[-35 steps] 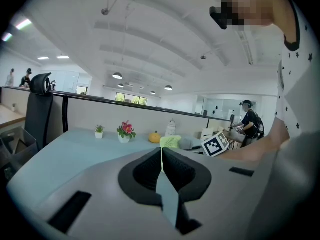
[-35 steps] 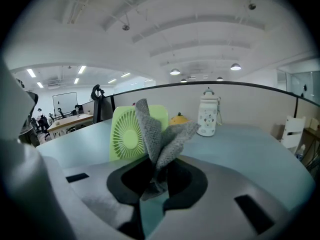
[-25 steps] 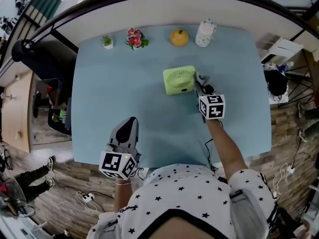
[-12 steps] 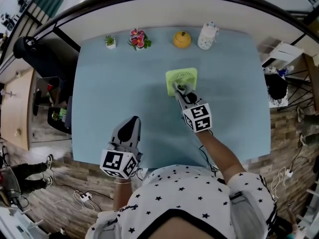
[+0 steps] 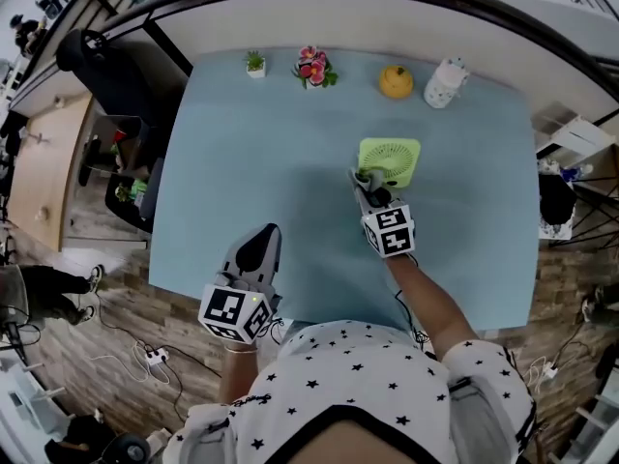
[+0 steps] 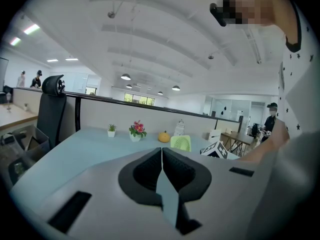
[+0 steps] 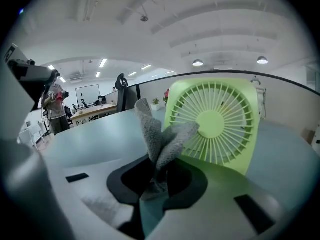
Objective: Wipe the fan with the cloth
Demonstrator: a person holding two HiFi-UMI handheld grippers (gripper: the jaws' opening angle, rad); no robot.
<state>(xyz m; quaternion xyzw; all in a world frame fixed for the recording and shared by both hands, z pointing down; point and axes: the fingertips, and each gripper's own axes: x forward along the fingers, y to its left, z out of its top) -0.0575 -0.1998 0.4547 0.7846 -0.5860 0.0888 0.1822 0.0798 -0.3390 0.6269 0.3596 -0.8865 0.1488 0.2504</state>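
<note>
On the pale blue table [image 5: 242, 162], toward its far right part, the green fan [image 5: 390, 161] stands upright with its grille toward the person. The right gripper [image 5: 367, 188] reaches it from the near side, the bare right forearm [image 5: 428, 298] stretched forward and slightly left from the star-print shirt [image 5: 358, 375], marker cube uppermost. Its jaws are clamped on the grey cloth [image 5: 365, 178], which sticks up out of them in a crumpled fold. Seen from the right gripper view, the cloth [image 7: 161, 134] rises between the black pads and its upper fold lies against the left side of the fan's [image 7: 216, 125] grille; the right gripper [image 7: 155, 178] sits just below and in front of the fan's lower edge.

The left gripper [image 5: 259, 243] is held low and close to the body, over the table's near edge, pointing away from the person and well apart from the fan. In its own view the left gripper [image 6: 161, 153] has its jaws pressed together with nothing between them.

Along the far edge stand a small potted plant [image 5: 255, 63], a pot of pink flowers [image 5: 312, 68], an orange pumpkin-shaped thing [image 5: 395, 81] and a white jar [image 5: 445, 83].
</note>
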